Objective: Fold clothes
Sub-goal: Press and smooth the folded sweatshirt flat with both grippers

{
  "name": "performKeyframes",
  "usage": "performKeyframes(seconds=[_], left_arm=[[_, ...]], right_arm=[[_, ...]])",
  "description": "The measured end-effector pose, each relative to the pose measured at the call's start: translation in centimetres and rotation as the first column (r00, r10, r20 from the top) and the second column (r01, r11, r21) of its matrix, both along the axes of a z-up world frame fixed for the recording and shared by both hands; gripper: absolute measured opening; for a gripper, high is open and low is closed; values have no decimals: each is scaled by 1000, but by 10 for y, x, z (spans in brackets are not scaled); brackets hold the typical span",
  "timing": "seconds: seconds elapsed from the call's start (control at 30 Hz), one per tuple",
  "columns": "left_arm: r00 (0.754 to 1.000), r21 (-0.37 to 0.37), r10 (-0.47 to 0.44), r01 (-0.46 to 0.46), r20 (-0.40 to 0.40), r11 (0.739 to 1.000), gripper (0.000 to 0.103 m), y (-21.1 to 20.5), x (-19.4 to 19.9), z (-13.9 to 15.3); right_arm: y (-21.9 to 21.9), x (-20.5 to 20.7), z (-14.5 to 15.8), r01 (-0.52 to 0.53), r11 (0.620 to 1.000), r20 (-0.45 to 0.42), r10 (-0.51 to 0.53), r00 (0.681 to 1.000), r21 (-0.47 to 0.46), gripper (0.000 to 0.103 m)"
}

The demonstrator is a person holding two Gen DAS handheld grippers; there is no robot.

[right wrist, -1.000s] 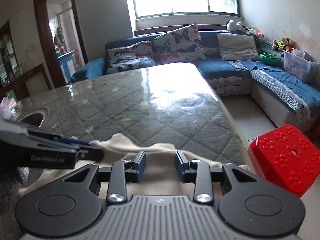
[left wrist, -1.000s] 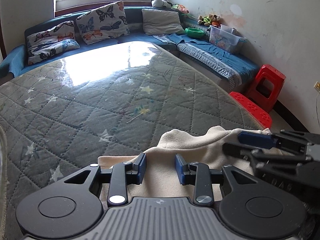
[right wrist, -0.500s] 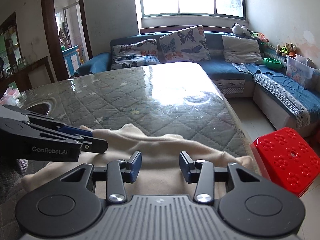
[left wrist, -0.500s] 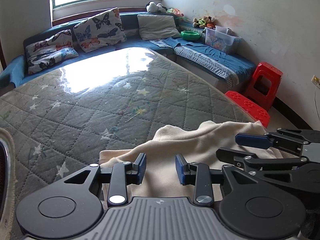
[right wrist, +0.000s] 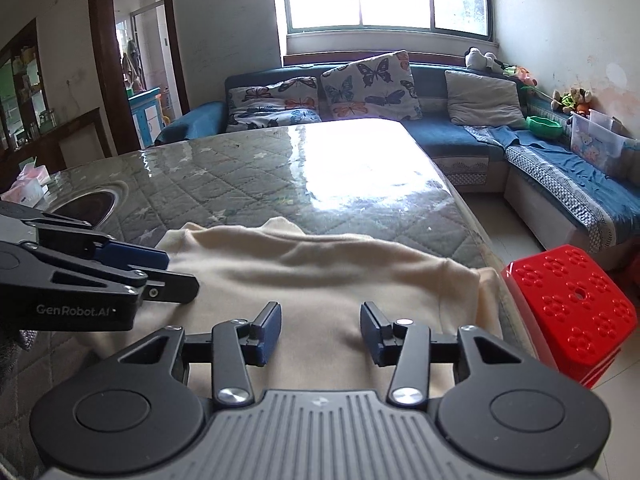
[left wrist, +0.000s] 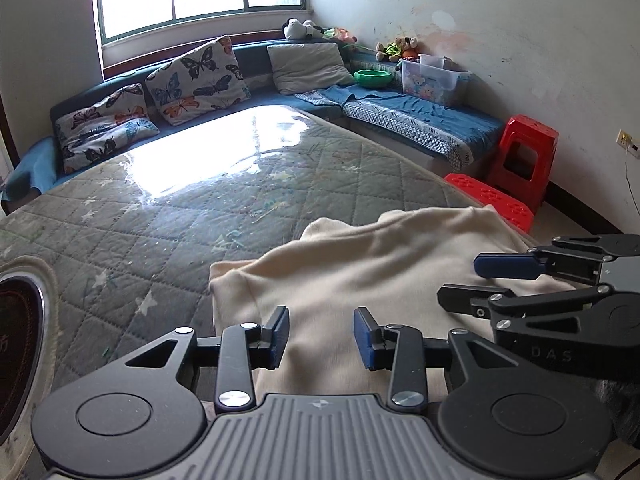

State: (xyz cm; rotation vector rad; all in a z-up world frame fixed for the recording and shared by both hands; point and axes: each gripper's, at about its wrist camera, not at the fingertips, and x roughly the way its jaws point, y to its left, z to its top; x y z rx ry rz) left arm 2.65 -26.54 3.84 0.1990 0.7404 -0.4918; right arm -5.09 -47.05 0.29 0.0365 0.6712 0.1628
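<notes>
A cream garment (left wrist: 372, 268) lies spread near the front edge of the quilted grey table (left wrist: 168, 216), one side reaching the table's right edge (right wrist: 486, 292). My left gripper (left wrist: 322, 334) hovers over its near left part with its jaws opening; the cloth shows below the gap and the pads press on nothing. My right gripper (right wrist: 320, 332) hangs over the near right part, jaws apart and still widening, and also grips nothing. Each gripper appears in the other's view: the right gripper (left wrist: 460, 280) from the right, the left gripper (right wrist: 182, 272) from the left.
Two red plastic stools (left wrist: 520, 156) stand off the table's right edge, one close (right wrist: 568, 304). A round dark cooker plate (right wrist: 94, 202) is set into the table's left part. A blue corner sofa (right wrist: 440, 136) with cushions runs behind, and a pink tissue pack (right wrist: 28, 184) lies far left.
Both grippers have drawn back toward the near edge, so more of the cream garment shows ahead of them. The jaws of both stand wider, and the cloth lies flatter.
</notes>
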Motion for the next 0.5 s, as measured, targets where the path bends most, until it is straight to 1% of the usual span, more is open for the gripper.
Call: performKeyframes(seconds=[0.2,0.5], left_arm=[[1000,2,-10,10,11,1000,39,7,-17,-7],[1000,-14,4,-4,14,1000,39,16,-29,-12]], right_arm=[[1,-22,-1,13,1000,8,-12,1000,-28,45],[-13,-50,-2,63,998,11,-63,998,-19,48]])
